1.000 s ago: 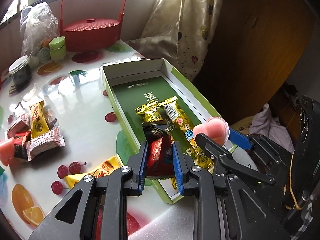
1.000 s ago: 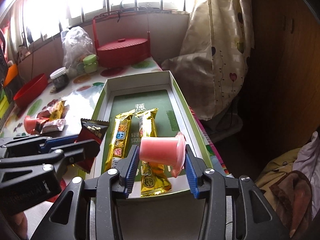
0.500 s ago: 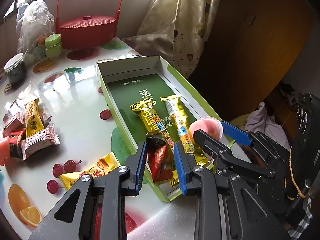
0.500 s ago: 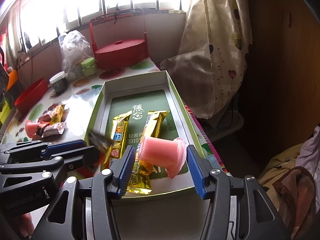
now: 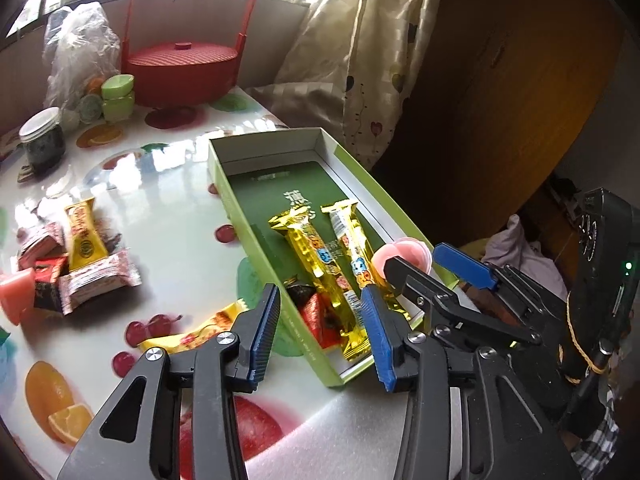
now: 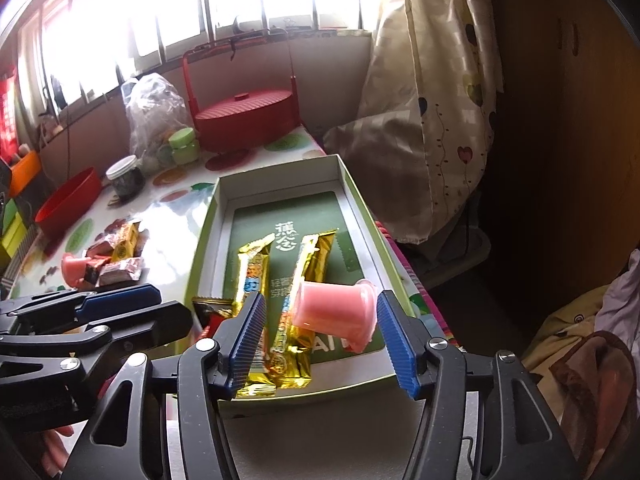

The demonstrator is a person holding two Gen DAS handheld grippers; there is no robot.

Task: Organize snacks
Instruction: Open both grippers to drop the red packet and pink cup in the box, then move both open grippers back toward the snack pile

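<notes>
- Snacks are going into the green box (image 5: 362, 168): the left gripper (image 5: 320, 336) has just opened its jaws, and the dark red packet (image 5: 316, 314) now lies free in the box at its 12 o'clock.
- The right gripper (image 6: 330, 334) has also been opening – the pink jelly cup (image 6: 336, 312) lies tilted between its pads, no longer squeezed.
- Both drops look done; farther off, at 10 o'clock of the left gripper, the loose pile (image 5: 76, 264) waits on the table (image 5: 168, 216).

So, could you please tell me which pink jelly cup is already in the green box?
The jelly cup on its side between the right fingers; the other sits among loose snacks.
</notes>
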